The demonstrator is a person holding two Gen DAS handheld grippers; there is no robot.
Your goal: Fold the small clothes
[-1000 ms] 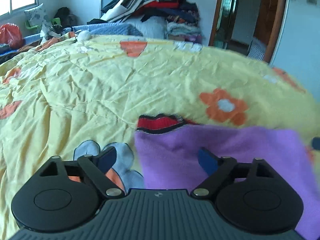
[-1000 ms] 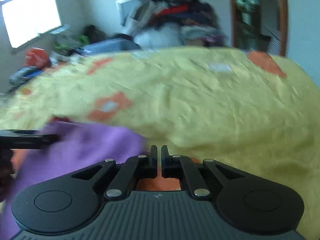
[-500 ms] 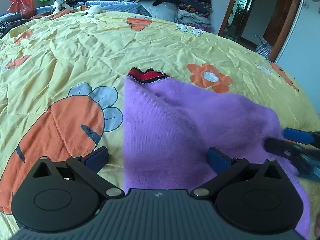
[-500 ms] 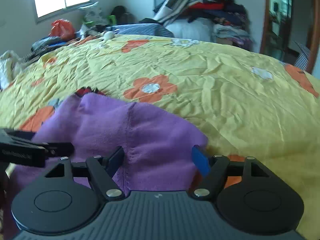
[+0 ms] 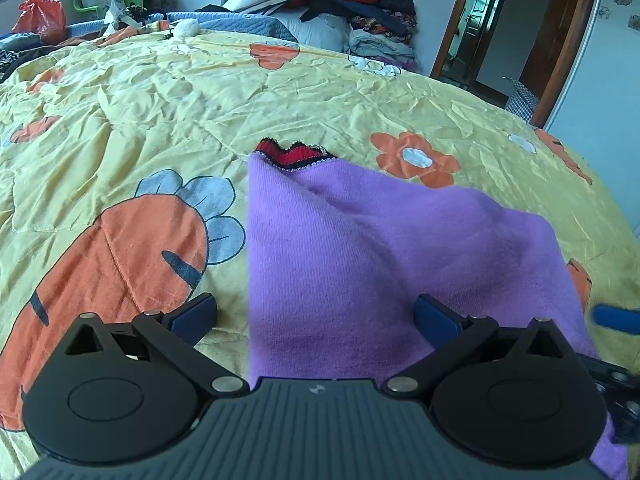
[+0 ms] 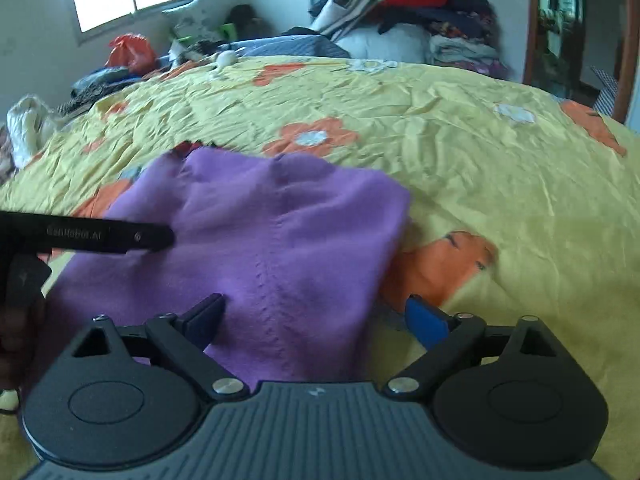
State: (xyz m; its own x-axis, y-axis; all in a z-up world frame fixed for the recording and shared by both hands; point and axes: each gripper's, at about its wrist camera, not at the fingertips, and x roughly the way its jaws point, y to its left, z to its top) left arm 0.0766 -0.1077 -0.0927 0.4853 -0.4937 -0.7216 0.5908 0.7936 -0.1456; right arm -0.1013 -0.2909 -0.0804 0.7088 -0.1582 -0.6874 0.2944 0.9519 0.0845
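Left gripper point(image 5: 314, 314): tilted down toward the bed, jaws spread wide, straddling the near left edge of the cloth, pads clear of it.
Right gripper point(image 6: 314, 318): tilted down likewise, jaws opening, cloth's near right corner between them, not pinched.
Purple cloth point(image 5: 384, 264): folded, lying flat on the yellow bedspread point(image 5: 160, 120), red trim point(image 5: 294, 156) at far end.
Clothes pile point(image 5: 332, 4): beyond the bed.
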